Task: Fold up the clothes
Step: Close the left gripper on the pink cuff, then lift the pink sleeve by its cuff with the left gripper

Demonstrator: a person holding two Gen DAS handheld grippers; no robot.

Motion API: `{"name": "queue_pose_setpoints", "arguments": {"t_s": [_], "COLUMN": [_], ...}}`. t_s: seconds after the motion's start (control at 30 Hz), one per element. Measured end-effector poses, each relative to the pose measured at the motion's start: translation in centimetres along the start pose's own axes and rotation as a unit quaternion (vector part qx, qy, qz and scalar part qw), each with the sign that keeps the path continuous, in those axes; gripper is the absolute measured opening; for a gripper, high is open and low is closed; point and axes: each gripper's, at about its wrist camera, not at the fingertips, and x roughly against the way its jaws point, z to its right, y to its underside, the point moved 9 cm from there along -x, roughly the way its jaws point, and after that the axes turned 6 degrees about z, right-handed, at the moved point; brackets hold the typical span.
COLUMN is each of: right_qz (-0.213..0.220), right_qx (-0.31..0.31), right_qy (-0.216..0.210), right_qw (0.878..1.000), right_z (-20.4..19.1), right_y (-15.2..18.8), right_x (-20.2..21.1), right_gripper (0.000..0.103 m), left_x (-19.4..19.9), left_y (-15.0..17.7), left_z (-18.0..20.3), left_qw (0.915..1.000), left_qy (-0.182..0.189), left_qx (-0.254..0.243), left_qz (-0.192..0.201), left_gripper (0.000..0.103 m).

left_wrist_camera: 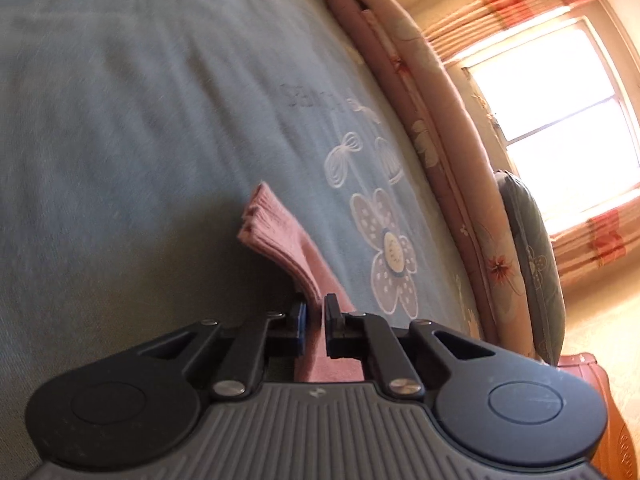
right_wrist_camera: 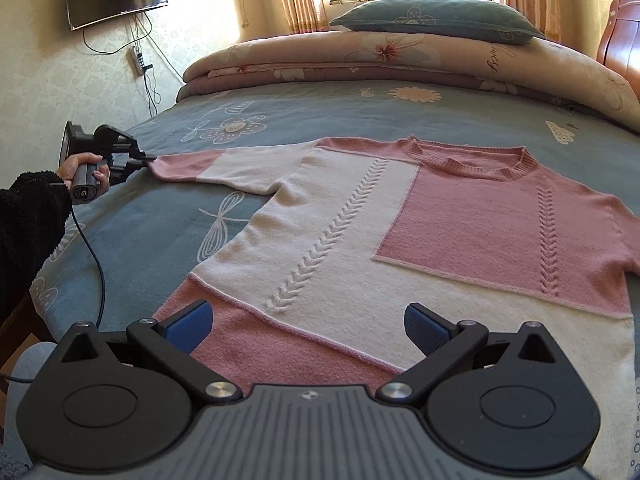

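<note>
- The left gripper is clamped on the ribbed pink cuff of the sweater's sleeve; the cuff end is seen standing up past the pads in the left wrist view.
- In the right wrist view, the left gripper is seen at the sleeve's tip, held by a hand in a dark sleeve.
- The right gripper is held with its jaws wide apart above the pink hem band; nothing is gripped between them.
- The pink-and-white sweater is laid flat, front up, on the blue flowered bedspread, neckline toward the folded quilt and pillow.
- Progress is judged as early: the garment is spread out, and no fold is visible in body or sleeve.
- The step in hand is judged to be the first sleeve fold, the gripped sleeve to be carried across the body.
- The far sleeve, partly cut off at the frame edge, and the body folds are judged still to be done.
</note>
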Motion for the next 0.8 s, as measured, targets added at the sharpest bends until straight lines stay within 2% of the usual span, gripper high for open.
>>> {"name": "queue_pose_setpoints", "arguments": {"t_s": [0.13,0.27,0.5,0.6,0.8], "right_qz": [-0.011,-0.026,-0.041,-0.042,-0.033], "right_qx": [-0.006,-0.004,0.01,0.013,0.018], "right_qy": [0.003,0.004,0.002,0.003,0.003], "right_qw": [1.0,1.0,0.999,0.999,0.999], "right_z": [0.6,0.6,-0.2,-0.4,-0.5], "right_y": [0.4,1.0,1.1,1.1,0.7], "right_x": [-0.8,-2.2,-3.7,-3.8,-2.9], "right_gripper": [0.103,0.103,0.103,0.103,0.103], "left_x": [-0.1,-0.4,-3.0,-2.9,-2.5], "left_y": [0.7,0.2,-1.3,-0.9,-0.8], "left_z": [-2.5,-3.7,-2.4,-2.3,-1.0], "left_qw": [0.9994,0.997,0.9968,0.998,0.9991], "left_qy": [0.011,0.053,0.064,0.056,0.026], "left_qx": [0.032,0.055,0.042,0.018,-0.021], "left_qz": [0.004,0.012,0.021,0.025,0.024], "left_gripper": [0.016,0.018,0.018,0.008,0.005]}}
